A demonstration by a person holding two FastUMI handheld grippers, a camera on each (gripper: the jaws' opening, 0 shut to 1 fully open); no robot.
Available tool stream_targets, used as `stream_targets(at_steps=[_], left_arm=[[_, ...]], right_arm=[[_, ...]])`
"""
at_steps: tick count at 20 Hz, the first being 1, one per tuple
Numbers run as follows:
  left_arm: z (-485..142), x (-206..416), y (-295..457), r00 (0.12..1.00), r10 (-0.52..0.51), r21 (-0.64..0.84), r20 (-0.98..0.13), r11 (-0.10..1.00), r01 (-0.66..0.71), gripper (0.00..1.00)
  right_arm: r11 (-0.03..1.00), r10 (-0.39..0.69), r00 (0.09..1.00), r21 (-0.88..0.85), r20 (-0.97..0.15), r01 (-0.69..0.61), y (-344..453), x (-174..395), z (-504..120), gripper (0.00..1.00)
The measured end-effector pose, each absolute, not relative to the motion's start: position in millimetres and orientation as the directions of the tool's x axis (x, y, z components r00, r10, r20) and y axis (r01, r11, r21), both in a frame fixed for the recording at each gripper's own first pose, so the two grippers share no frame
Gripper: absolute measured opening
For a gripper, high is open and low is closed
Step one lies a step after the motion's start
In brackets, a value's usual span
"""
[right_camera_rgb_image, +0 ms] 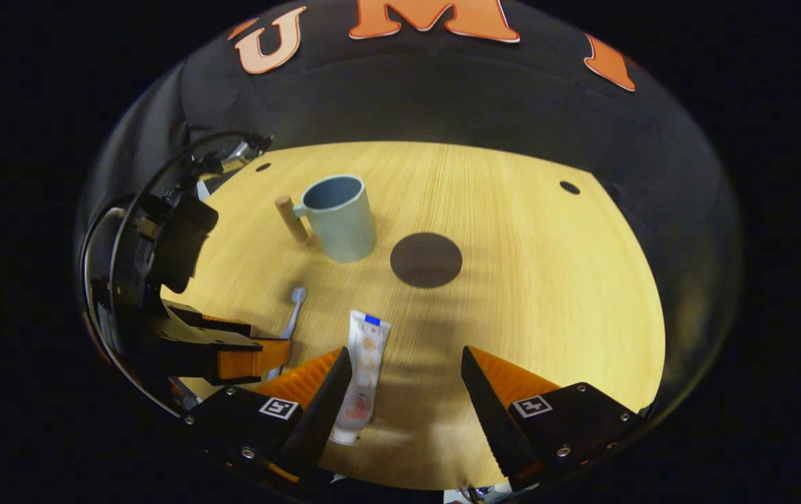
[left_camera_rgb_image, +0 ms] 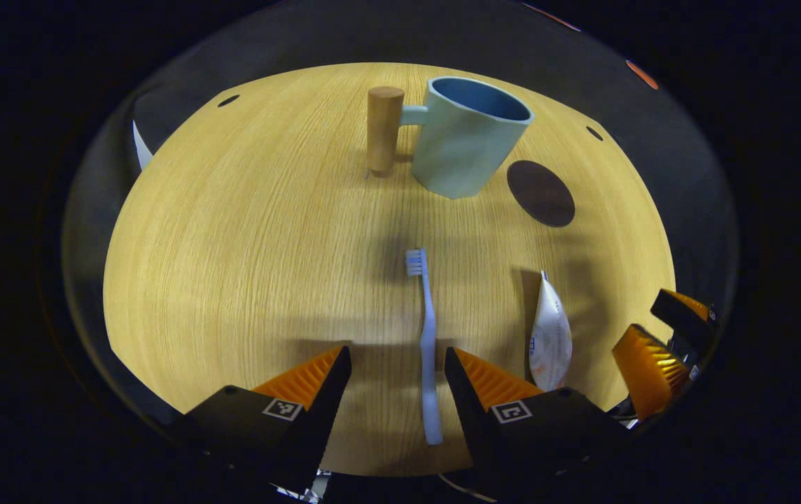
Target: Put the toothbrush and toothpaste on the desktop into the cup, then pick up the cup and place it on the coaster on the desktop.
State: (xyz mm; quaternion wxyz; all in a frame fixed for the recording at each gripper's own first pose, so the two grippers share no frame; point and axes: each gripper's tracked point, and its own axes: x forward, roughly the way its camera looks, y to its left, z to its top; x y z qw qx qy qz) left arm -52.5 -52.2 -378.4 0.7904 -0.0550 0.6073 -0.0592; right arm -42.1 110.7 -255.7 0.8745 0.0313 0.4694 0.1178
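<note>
**Toothbrush and toothpaste both lie flat on the table, each by a wide-open gripper**

Toothbrush [left_camera_rgb_image: 428, 343] lies flat on the wooden table [left_camera_rgb_image: 232, 266]. In the left gripper view it sits right between the two fingers of the left gripper [left_camera_rgb_image: 398, 364]. Its bristle end points far away, toward the cup. Its handle end is near, down between the fingers. The fingers are spread wide and do not touch the toothbrush. The gripper holds nothing.

The toothpaste [left_camera_rgb_image: 549, 336] lies flat on the table too, just to the right of the toothbrush. The right gripper [left_camera_rgb_image: 666, 336] shows at the right edge, close beside the toothpaste.

In the right gripper view, the toothpaste [right_camera_rgb_image: 362, 374] lies close to the left finger of the right gripper [right_camera_rgb_image: 406, 381]. Its cap end is near and its flat end points far away. Whether that finger touches the tube cannot be told. The other finger is well apart from it. The fingers are spread wide, and this gripper holds nothing as well.

The toothbrush [right_camera_rgb_image: 293, 311] shows to the left, with the left gripper [right_camera_rgb_image: 232, 343] over its near end.

The blue cup [right_camera_rgb_image: 339, 217] stands upright at the far side of the table. It has a wooden handle [right_camera_rgb_image: 290, 218] on its left. The dark round coaster [right_camera_rgb_image: 426, 260] lies flat just to the right of the cup, a little nearer. Nothing sits on the coaster.
</note>
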Motion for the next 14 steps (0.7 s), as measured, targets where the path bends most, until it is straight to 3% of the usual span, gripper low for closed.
stream_targets(at_steps=[2, 3, 4, 7, 10, 11, 13, 14], left_arm=[[-377, -54, -51, 0.248, -0.147, -0.141, -0.958, 0.989, 0.041, 0.82], [-378, -50, -51, 0.248, -0.143, -0.135, -0.958, 0.990, 0.046, 0.79], [-378, -48, -51, 0.253, -0.139, -0.131, -0.957, 0.990, 0.051, 0.70], [-376, -52, -49, 0.243, -0.115, -0.103, -0.963, 0.993, 0.059, 0.65], [-381, -55, -47, 0.215, -0.093, -0.080, -0.972, 0.994, 0.069, 0.25], [-384, -51, -46, 0.214, -0.087, -0.075, -0.973, 0.995, 0.066, 0.23], [-381, -53, -44, 0.196, -0.084, -0.069, -0.977, 0.994, 0.082, 0.11], [-381, -54, -46, 0.190, -0.096, -0.082, -0.977, 0.993, 0.080, 0.11]], right_arm=[[0.967, 0.245, 0.488, 0.173, -0.838, -0.188, 121, -46, -262, 0.95], [0.964, 0.254, 0.468, 0.180, -0.846, -0.197, 122, -49, -269, 0.95], [0.963, 0.255, 0.460, 0.183, -0.851, -0.196, 123, -51, -271, 0.95], [0.959, 0.272, 0.418, 0.209, -0.867, -0.190, 130, -57, -280, 0.86], [0.957, 0.276, 0.401, 0.211, -0.873, -0.199, 133, -57, -281, 0.82], [0.956, 0.278, 0.393, 0.212, -0.876, -0.204, 135, -58, -280, 0.76], [0.953, 0.281, 0.379, 0.210, -0.882, -0.217, 138, -59, -282, 0.77], [0.952, 0.283, 0.372, 0.212, -0.884, -0.219, 139, -58, -281, 0.75]])
